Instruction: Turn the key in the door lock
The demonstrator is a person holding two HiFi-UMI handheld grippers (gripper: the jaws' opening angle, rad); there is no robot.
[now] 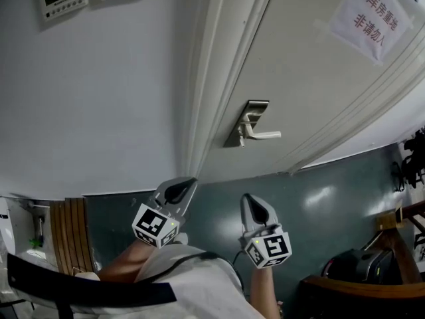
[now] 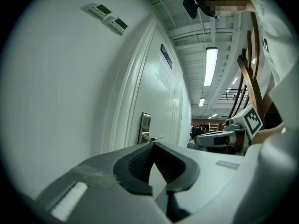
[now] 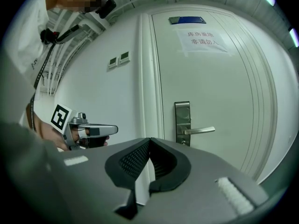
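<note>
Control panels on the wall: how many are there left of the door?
2. The left panel is farther from the door; the right panel hangs beside it, nearer the door.

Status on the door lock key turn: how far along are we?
Done: nothing yet; the lock plate on the door is untouched. In hand: nothing; left gripper and right gripper are both shut, empty, clear of the door. To do: reach the plate under the lever handle, grip the key, turn it. Whether a key sits there is too small to tell.
</note>
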